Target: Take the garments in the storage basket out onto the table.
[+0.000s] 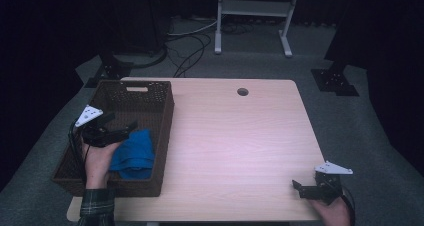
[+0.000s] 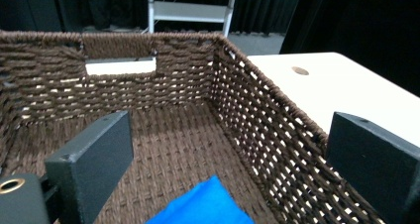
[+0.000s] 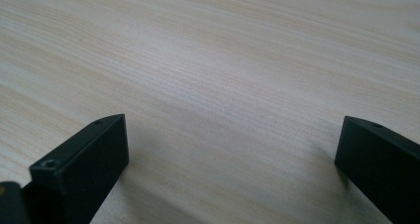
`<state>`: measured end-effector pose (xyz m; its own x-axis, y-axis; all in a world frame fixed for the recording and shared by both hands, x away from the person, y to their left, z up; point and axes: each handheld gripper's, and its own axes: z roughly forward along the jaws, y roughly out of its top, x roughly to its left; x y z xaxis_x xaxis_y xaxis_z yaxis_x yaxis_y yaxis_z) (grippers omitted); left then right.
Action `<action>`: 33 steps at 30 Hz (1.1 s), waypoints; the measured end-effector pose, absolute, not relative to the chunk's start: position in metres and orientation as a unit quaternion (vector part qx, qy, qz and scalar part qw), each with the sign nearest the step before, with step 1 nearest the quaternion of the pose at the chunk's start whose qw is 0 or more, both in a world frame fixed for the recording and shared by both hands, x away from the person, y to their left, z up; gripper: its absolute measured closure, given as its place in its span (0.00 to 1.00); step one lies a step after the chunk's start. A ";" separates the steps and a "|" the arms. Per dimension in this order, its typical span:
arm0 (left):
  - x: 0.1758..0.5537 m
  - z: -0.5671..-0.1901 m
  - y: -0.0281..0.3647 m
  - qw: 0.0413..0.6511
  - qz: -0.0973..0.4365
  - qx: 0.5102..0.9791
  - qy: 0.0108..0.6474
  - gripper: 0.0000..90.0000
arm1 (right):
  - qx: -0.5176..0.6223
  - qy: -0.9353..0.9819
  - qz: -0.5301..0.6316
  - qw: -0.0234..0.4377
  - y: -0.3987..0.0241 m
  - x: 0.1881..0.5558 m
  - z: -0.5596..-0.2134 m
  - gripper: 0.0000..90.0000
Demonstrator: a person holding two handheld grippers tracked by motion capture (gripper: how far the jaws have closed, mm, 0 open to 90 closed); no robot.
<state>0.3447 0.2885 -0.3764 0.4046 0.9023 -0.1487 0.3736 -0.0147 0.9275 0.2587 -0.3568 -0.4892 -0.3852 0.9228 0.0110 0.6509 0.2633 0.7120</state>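
Observation:
A dark brown woven basket [image 1: 165, 111] stands on the left part of the light wooden table [image 1: 235, 141]. A crumpled blue cloth [image 1: 134, 155] lies inside it toward the near end; its corner shows in the left gripper view as the blue cloth [image 2: 205, 206]. My left gripper [image 1: 121, 127] hovers over the basket just above the cloth, jaws wide apart and empty. Inside the basket [image 2: 257, 130], the far wall has a handle slot. My right gripper [image 1: 299, 188] rests low over the table's near right corner, open, with bare wood [image 3: 223, 95] between its jaws.
A round cable hole [image 1: 243, 92] sits near the table's far edge. Beyond the table are a white frame stand [image 1: 252, 16], floor cables [image 1: 190, 46] and black stand bases [image 1: 334, 80]. The table middle is bare wood.

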 end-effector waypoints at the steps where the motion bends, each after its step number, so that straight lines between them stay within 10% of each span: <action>1: 0.345 -0.377 0.288 0.507 0.257 0.666 0.483 0.05 | 0.513 0.767 0.324 0.210 -0.357 0.259 -0.489 0.00; 33: 0.356 -0.396 0.283 0.420 0.197 0.706 0.536 0.05 | 0.514 0.766 0.324 0.209 -0.357 0.258 -0.489 0.00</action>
